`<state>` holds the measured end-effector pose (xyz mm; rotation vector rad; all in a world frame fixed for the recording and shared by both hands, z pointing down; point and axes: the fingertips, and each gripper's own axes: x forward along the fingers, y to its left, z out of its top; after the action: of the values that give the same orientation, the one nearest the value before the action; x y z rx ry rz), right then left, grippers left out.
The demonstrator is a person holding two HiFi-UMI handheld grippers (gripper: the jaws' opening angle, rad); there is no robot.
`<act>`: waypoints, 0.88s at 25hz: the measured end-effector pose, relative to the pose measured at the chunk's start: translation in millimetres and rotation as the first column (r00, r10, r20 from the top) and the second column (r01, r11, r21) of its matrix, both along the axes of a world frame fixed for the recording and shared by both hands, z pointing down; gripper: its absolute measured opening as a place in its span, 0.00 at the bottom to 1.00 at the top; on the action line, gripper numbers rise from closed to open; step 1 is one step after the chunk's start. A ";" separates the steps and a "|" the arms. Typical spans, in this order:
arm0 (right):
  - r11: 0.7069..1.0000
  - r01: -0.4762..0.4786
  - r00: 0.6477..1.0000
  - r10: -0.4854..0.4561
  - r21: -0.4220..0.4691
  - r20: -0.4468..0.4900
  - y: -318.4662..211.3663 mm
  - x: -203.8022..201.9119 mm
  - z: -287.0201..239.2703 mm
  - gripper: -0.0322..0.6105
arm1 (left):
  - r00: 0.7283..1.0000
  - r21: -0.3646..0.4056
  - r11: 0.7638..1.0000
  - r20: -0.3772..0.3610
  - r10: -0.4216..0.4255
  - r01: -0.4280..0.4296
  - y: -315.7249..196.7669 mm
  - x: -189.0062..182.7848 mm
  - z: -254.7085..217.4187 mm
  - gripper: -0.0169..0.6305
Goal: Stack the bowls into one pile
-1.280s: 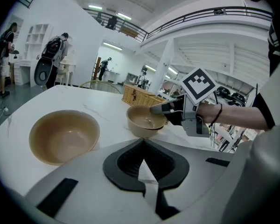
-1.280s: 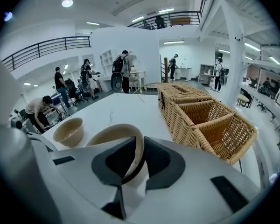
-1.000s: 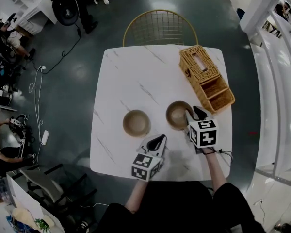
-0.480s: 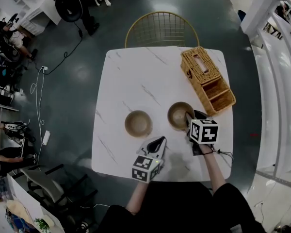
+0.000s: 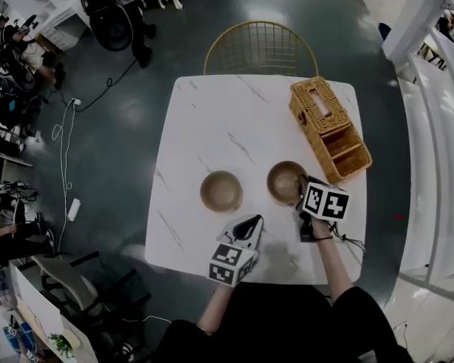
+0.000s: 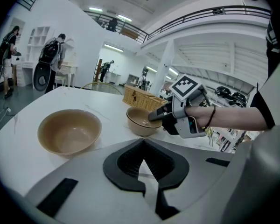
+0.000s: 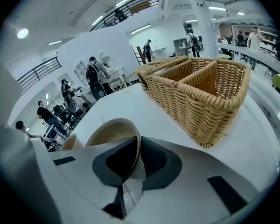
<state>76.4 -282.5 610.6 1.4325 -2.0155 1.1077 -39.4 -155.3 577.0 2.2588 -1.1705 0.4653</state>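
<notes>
Head view: the left bowl (image 5: pixel 221 190) and the right bowl (image 5: pixel 286 182) sit apart on the marble desk (image 5: pixel 212 119), the right one at 3 o'clock and a basket (image 5: pixel 329 129) at its 1 o'clock.

Left gripper view: the left claw (image 6: pixel 142 146), pressed together on nothing, hovers over the desk, with the left bowl at 10 o'clock.

Right gripper view: the right claw (image 7: pixel 133 160) is closing, pinching the right bowl's near rim.

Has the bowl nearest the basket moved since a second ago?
No. The bowl sits at the same gap from the basket as before, still on the table.
</notes>
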 end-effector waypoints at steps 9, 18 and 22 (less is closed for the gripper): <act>1.000 -0.016 0.996 0.016 -0.010 0.084 4.5 -6.0 -9.6 0.11 | 0.998 0.015 0.998 0.002 -0.058 0.058 2.6 -13.7 -5.3 0.05; 1.000 -0.003 0.982 -0.001 0.022 0.188 8.1 -25.4 -32.3 0.11 | 0.994 0.033 0.994 0.007 -0.107 0.106 11.3 -29.2 -12.3 0.05; 0.999 0.003 0.973 -0.011 0.039 0.230 9.1 -36.6 -40.1 0.11 | 0.992 0.037 0.991 0.007 -0.129 0.129 14.8 -36.3 -14.2 0.05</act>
<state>39.8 -273.4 570.5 1.3675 -2.2082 1.2907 -75.7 -140.5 562.8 2.1971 -1.3305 0.4076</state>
